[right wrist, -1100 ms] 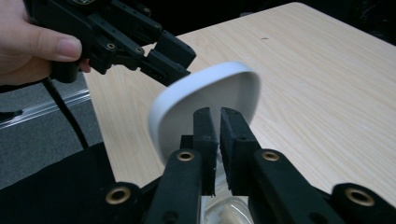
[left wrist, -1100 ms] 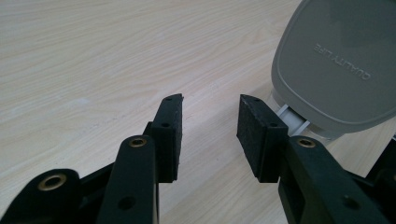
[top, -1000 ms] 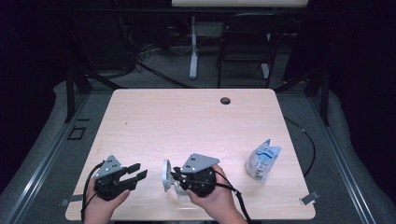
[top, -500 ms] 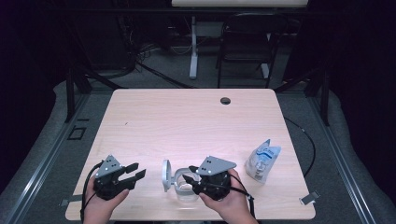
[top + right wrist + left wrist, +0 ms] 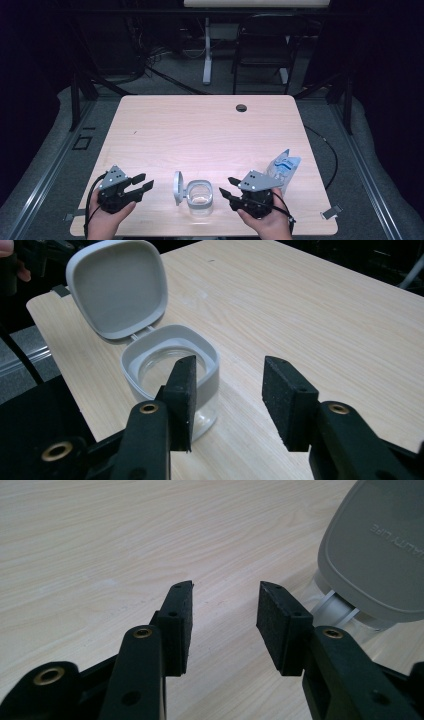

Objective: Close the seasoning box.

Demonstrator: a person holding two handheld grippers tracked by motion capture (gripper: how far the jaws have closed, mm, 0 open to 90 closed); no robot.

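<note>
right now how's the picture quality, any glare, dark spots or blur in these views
High view: the table is evenly lit, everything around it is nearly black, and the clear container is small with a faint shine. Left gripper view: the left claw is sharp and the grey lid slightly soft at the frame edge. Right gripper view: sharp, with soft glare on the wood beyond the container.

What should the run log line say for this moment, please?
jar: lid up | left gripper: open, beside jar | right gripper: jaws just opening, holds nothing | bag: lies near right hand
</note>
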